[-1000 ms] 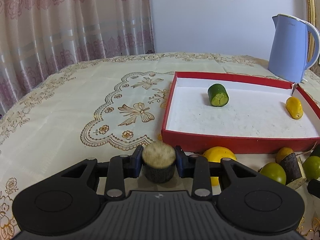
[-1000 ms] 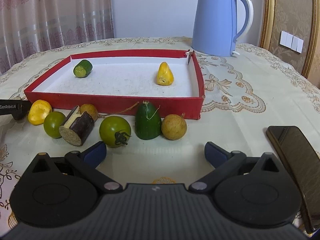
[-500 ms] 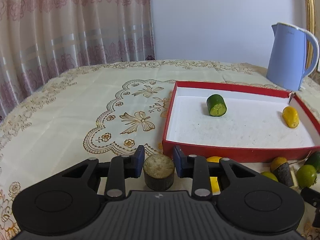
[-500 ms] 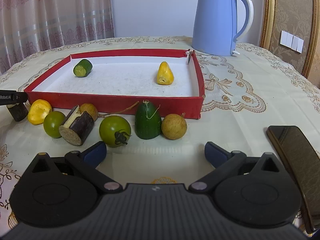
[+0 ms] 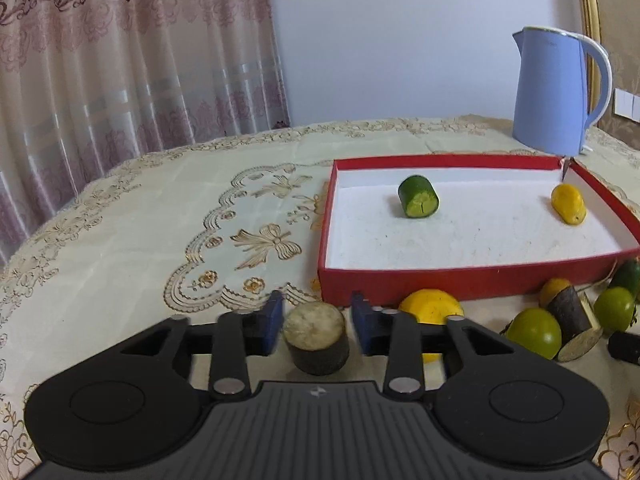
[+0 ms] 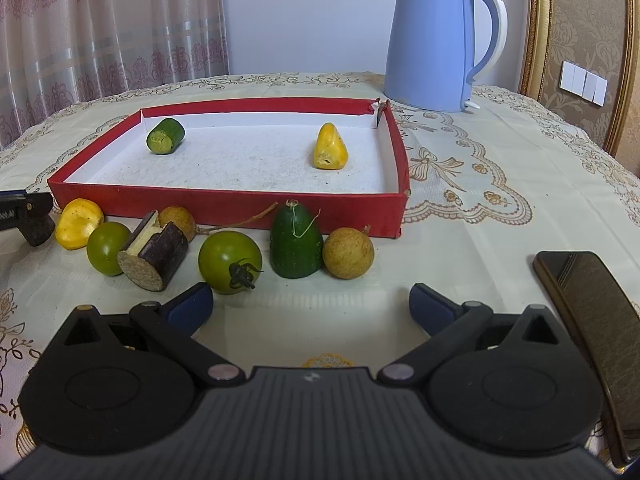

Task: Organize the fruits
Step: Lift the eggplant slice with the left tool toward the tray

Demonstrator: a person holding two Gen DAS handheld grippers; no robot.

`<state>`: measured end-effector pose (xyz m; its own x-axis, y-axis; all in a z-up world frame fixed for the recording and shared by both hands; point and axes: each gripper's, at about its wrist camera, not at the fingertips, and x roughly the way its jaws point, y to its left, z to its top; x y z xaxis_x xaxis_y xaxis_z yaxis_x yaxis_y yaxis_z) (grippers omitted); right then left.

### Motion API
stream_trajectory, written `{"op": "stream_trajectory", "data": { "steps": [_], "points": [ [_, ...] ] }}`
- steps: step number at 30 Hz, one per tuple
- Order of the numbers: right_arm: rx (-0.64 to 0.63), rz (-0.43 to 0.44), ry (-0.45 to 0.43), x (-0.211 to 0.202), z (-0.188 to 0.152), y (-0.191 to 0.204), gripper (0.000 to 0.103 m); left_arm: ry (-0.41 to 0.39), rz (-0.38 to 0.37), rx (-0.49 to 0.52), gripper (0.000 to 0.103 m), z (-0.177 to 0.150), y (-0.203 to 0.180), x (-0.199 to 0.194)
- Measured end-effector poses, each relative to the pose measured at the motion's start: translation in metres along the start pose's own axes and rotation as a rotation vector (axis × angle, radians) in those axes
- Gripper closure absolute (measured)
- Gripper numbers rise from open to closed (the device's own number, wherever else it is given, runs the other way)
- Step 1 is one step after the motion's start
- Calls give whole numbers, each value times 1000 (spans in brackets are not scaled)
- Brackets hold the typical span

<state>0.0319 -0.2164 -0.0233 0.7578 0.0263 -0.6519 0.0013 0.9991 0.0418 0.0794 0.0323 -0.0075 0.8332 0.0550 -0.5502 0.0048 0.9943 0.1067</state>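
Note:
A short dark eggplant chunk [image 5: 316, 338] stands upright on the tablecloth between the jaws of my left gripper [image 5: 318, 318]. The jaws are opening, and a thin gap shows on each side of the chunk. A red tray [image 5: 460, 280] just beyond holds a cucumber piece [image 5: 418, 197] and a yellow fruit piece [image 5: 568, 203]. My right gripper [image 6: 310, 306] is open and empty, close behind a row of fruits before the tray: a yellow piece [image 6: 78, 223], green tomatoes [image 6: 230, 262], a second eggplant chunk [image 6: 154, 256], a green cucumber end [image 6: 296, 242] and a brown round fruit [image 6: 348, 253].
A blue kettle [image 6: 436, 40] stands behind the tray's far right corner. A dark phone [image 6: 592, 320] lies at the right of my right gripper. Curtains hang behind the table's left and far edge.
The left gripper has come down with the eggplant chunk, set it on the cloth left of the yellow piece, and parted its jaws from it. The right gripper has not moved.

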Motion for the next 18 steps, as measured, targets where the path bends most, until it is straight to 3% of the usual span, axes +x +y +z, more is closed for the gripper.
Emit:
{"op": "stream_trajectory", "data": {
  "steps": [1, 5, 7, 18],
  "points": [
    [0, 0, 0, 0, 0, 0, 0, 15, -20, -14, 48, -2, 2, 3],
    [2, 1, 0, 0, 0, 0, 0, 48, -37, -40, 48, -5, 7, 8],
    [2, 1, 0, 0, 0, 0, 0, 54, -37, -51, 70, -5, 9, 9],
    [11, 6, -2, 1, -1, -1, 0, 35, -18, -45, 70, -2, 6, 2]
  ]
}}
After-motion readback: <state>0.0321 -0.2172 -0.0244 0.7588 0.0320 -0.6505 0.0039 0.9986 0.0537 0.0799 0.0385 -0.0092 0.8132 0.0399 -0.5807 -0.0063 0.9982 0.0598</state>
